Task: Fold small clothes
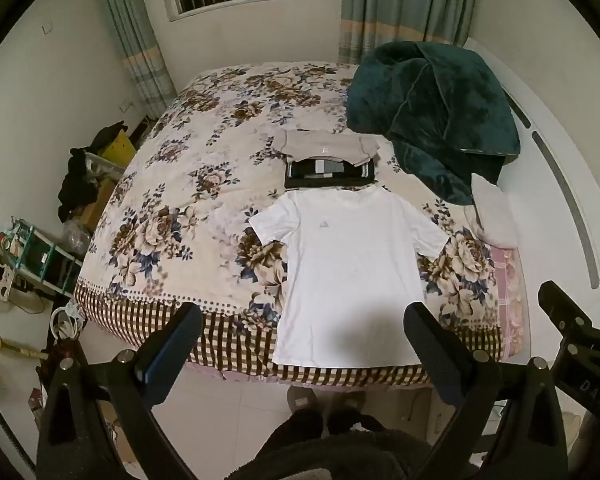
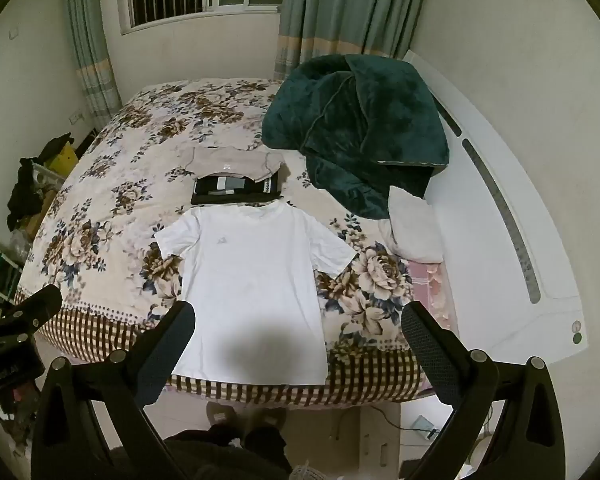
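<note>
A white T-shirt (image 1: 350,264) lies flat and spread out on the floral bedspread, hem at the near bed edge; it also shows in the right wrist view (image 2: 254,280). Behind its collar lie a folded dark garment (image 1: 328,174) and a folded beige one (image 1: 324,147), also visible from the right as the dark garment (image 2: 234,191) and the beige garment (image 2: 230,164). My left gripper (image 1: 304,320) is open and empty, held above the shirt's hem. My right gripper (image 2: 298,320) is open and empty, above the hem too. Neither touches the cloth.
A dark green plush blanket (image 1: 432,112) is heaped at the far right of the bed, with a white pillow (image 1: 494,208) beside it. The white headboard (image 2: 500,208) runs along the right. Clutter and shelves (image 1: 40,248) stand on the floor at left. The person's slippered feet (image 1: 324,400) are below.
</note>
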`<state>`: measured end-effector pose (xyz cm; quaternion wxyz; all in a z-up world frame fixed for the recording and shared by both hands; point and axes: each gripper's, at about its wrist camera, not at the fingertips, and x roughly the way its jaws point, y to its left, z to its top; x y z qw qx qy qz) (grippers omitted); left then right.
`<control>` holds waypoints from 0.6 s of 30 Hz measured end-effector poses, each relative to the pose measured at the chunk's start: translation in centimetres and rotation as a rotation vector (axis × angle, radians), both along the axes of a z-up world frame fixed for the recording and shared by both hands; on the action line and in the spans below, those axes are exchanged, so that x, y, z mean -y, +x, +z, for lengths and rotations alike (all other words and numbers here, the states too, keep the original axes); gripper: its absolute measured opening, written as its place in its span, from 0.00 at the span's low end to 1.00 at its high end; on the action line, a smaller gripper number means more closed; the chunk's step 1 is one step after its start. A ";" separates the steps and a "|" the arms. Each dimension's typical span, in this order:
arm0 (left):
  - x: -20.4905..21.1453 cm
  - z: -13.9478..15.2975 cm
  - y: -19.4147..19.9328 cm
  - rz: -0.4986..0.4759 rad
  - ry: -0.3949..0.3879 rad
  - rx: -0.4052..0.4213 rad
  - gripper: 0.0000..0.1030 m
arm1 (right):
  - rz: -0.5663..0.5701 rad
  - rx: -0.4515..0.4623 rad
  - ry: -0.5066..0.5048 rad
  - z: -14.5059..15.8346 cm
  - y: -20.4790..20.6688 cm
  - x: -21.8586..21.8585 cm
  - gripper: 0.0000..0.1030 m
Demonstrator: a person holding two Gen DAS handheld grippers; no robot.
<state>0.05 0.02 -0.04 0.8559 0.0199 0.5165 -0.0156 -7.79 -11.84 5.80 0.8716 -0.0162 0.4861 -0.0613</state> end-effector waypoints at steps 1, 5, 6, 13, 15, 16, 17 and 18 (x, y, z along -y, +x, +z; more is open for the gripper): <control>0.0 0.0 0.0 -0.003 0.003 0.001 1.00 | 0.000 0.003 -0.002 0.0 0.0 0.0 1.00; 0.0 0.0 0.0 0.001 0.006 0.007 1.00 | -0.007 0.008 0.005 0.1 -0.1 0.0 1.00; 0.0 0.0 0.0 0.001 0.005 0.008 1.00 | -0.007 0.010 0.006 0.2 -0.1 0.0 1.00; 0.2 0.4 -0.2 0.000 0.011 0.017 1.00 | -0.008 0.010 0.005 0.3 0.1 0.0 1.00; 0.4 1.0 -0.3 0.001 0.011 0.020 1.00 | -0.009 0.010 0.008 0.3 0.2 0.1 1.00; 0.5 0.9 -0.2 0.001 0.012 0.020 1.00 | -0.002 0.013 0.001 0.6 -0.2 0.0 1.00; 0.0 1.4 0.3 0.000 0.011 0.019 1.00 | -0.002 0.014 0.002 0.7 -0.2 0.0 1.00; 0.1 1.4 0.3 0.000 0.011 0.020 1.00 | -0.001 0.014 0.004 0.9 -0.2 0.1 1.00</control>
